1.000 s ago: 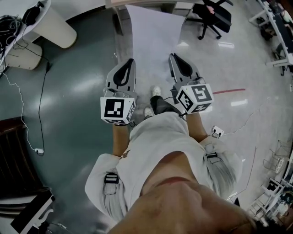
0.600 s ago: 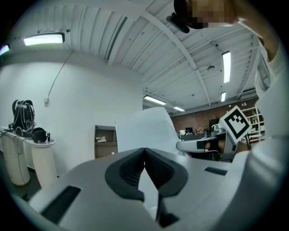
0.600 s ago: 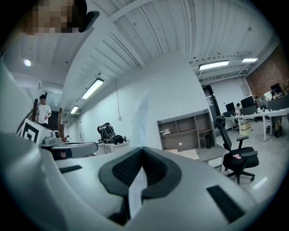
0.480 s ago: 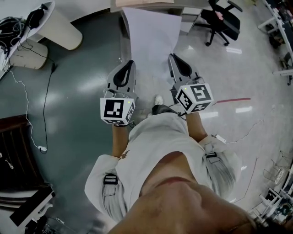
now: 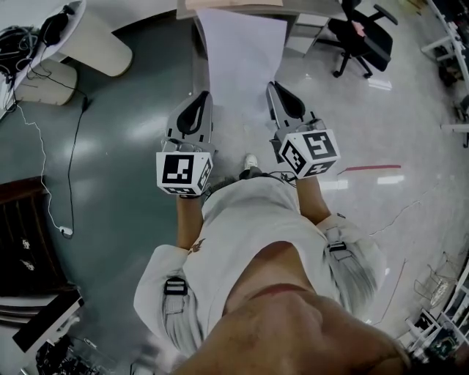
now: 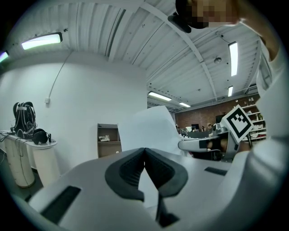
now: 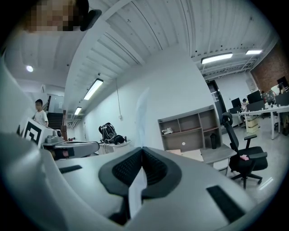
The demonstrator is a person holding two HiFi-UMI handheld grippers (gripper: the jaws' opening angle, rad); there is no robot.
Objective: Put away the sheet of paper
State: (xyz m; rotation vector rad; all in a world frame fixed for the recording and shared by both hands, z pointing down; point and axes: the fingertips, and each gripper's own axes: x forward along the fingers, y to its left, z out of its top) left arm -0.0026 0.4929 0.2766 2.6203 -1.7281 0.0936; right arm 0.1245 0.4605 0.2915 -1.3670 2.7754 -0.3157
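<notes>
Carrying step: sheet pinched at both near corners

You hold the sheet of paper (image 5: 242,58) out ahead, left gripper (image 6: 144,152) and right gripper (image 7: 142,152) each clamped on its near edge. Next, likely keep both grips level toward the desk (image 7: 228,155).

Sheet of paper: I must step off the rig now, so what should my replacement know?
Left hand-held gripper: shut on the sheet of paper, near left edge.
Right hand-held gripper: shut on its near right edge.
Sheet: held in the air between them, far end toward a desk.
Done: sheet lifted.
Left: put it away; where is not clear yet.
</notes>
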